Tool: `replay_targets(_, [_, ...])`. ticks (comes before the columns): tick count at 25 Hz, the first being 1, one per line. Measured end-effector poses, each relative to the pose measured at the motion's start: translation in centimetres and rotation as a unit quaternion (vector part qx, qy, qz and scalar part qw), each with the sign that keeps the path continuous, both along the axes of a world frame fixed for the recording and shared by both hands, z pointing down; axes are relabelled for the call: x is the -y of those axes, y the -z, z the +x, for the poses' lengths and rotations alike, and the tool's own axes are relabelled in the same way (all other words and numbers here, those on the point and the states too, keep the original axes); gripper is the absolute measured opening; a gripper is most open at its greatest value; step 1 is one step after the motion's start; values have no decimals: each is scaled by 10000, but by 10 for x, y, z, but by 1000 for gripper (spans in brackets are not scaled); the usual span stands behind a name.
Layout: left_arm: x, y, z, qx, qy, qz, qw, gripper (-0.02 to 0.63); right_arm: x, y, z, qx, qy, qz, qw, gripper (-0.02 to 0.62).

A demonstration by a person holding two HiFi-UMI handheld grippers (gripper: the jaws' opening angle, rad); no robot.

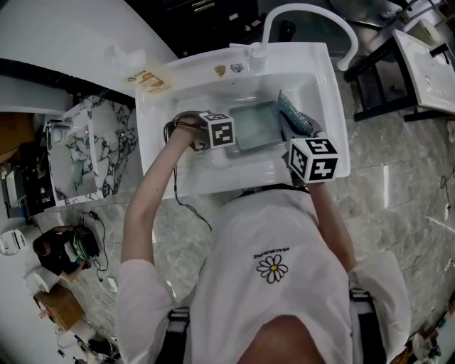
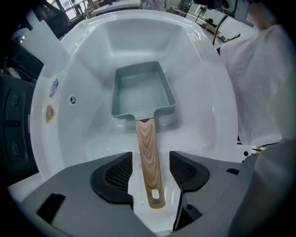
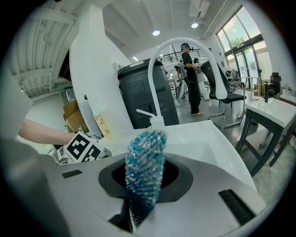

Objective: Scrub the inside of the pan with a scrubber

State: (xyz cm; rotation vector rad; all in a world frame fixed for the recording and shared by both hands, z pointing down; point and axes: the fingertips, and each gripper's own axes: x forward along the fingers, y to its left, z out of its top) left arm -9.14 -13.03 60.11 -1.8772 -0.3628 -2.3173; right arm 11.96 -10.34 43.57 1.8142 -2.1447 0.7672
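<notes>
A grey-green rectangular pan (image 1: 256,126) lies in the white sink (image 1: 156,106), its wooden handle (image 2: 148,152) toward me. My left gripper (image 2: 150,173) points steeply down over the sink, open. The handle lies between its dark pads (image 2: 113,178) with a gap on each side. Seen from the left gripper view, the pan (image 2: 141,90) holds nothing. My right gripper (image 3: 143,203) is shut on a sparkly blue scrubber (image 3: 144,166), held above the sink's right rim. In the head view the scrubber (image 1: 293,114) sticks out just right of the pan, beyond the right gripper (image 1: 302,142).
A curved white faucet (image 1: 313,18) arches over the sink's back rim, with a pump bottle (image 3: 155,118) beside it. A small yellow pack (image 1: 151,82) lies on the rim's left corner. A dark bin (image 3: 143,92), a person (image 3: 190,78) and a white table (image 3: 273,109) stand behind the sink.
</notes>
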Motion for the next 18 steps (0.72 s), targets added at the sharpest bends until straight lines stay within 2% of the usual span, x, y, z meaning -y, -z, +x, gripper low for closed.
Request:
replay_targets(3, [6, 17, 9, -257, 105, 185, 9994, 258, 3, 5, 0, 3, 9, 60, 10000, 57])
replay_targets(5, [21, 37, 23, -645, 257, 599, 9958, 246, 6, 11, -1, -39, 28, 135, 9999, 57])
replay_targets(6, [32, 50, 31, -891, 333, 914, 9913, 227, 7, 13, -1, -67, 33, 178, 9998, 57])
replay_targets(8, [52, 78, 50, -1493, 545, 1501, 9758, 157, 9, 20, -2, -107, 35, 269, 9996, 57])
replay_targets(10, [65, 109, 69, -2243, 997, 1719, 9540, 136, 11, 27, -3, -108, 31, 366, 9993, 57])
replay_targets(12, [71, 143, 86, -3020, 1527, 1771, 9242, 136, 13, 35, -3, -97, 23, 470, 9988, 57])
replay_targets(13, [74, 162, 91, -3393, 1770, 1863, 9049, 128, 14, 40, -3, -93, 17, 528, 9986, 57])
replay_targets(15, [81, 203, 96, -4074, 2244, 2192, 8577, 58, 14, 48, -3, -93, -2, 653, 9978, 57])
replay_targets(18, [79, 253, 92, -4810, 2807, 2613, 7884, 41, 14, 59, -4, -129, -12, 848, 9963, 57])
